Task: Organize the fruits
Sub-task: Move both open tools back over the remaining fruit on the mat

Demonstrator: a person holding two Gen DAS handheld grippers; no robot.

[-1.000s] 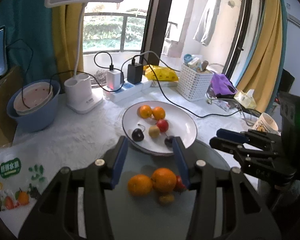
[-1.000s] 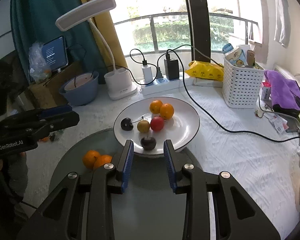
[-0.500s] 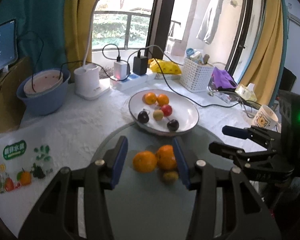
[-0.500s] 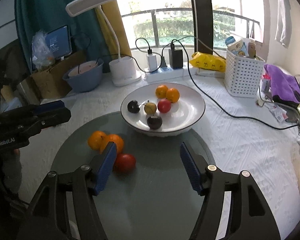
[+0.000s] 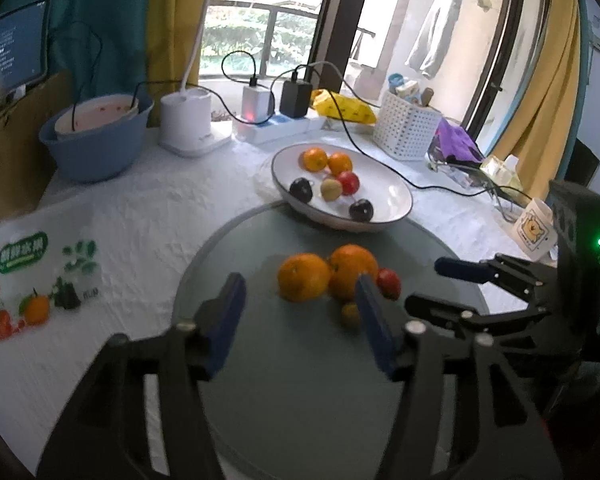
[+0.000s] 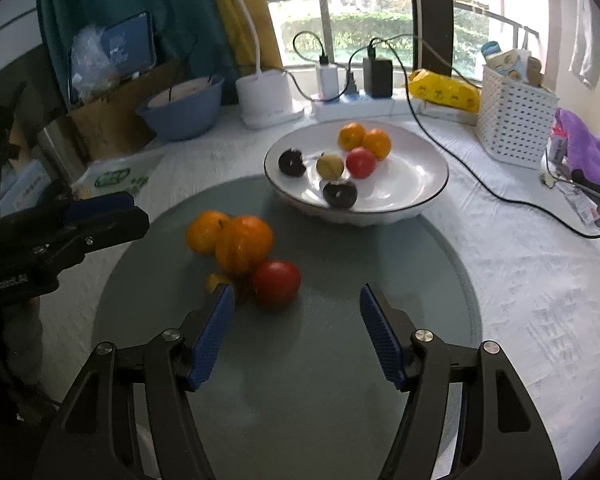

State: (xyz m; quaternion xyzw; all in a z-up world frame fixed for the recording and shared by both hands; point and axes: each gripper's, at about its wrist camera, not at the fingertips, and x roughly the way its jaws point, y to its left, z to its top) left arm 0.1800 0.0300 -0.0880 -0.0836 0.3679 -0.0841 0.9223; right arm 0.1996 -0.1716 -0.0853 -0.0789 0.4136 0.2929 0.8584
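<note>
Nearest: right hand-held gripper (image 6: 296, 312), blue-padded jaws spread wide, nothing between them, aimed down at round red fruit (image 6: 276, 283) just ahead. Left hand-held gripper (image 5: 300, 316) likewise empty, jaws opening, small yellow-green fruit (image 5: 350, 314) beside its right pad. Probably lining up for separate picks.

Loose cluster on round grey glass surface (image 6: 340, 380): two large oranges (image 6: 242, 244) touching, red fruit against them, small yellow one tucked beneath. Likely awaiting transfer.

Beyond: shallow white ceramic bowl with dark rim (image 6: 416, 196), at the glass edge, holding two small oranges, red, yellow-green and two dark fruits. Evidently the collecting place.

Farther: white textured cloth, white lamp base (image 6: 266, 100), blue plastic basin (image 6: 184, 110), white perforated basket (image 6: 514, 120), power strip with trailing black cable, window, yellow curtains.
</note>
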